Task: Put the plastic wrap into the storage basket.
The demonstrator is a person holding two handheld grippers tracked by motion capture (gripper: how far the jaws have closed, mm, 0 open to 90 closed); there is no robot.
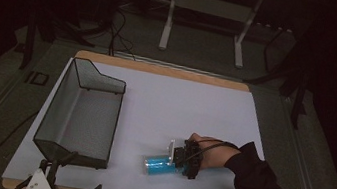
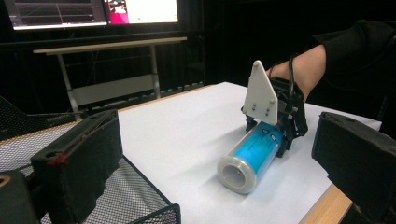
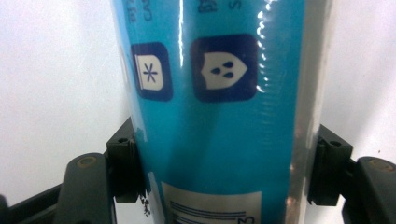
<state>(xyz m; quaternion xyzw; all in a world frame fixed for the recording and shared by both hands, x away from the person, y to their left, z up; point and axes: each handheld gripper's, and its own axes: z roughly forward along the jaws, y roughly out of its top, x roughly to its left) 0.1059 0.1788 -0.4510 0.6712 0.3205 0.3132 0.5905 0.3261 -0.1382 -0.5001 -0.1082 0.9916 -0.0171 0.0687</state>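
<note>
Jaws of the right tool are closed on one end of the blue roll, lying near the desk's front edge, its long axis pointing toward the mesh basket. The left tool, open and empty, is held at the front-left corner.

Blue roll: two dark-blue square icons printed on wrapper, one a white snowflake mark, the other a white shield with three drops. Cut-off letters at top edge, unreadable. White label at bottom edge, lines of print and a partial "3", otherwise illegible.
</note>
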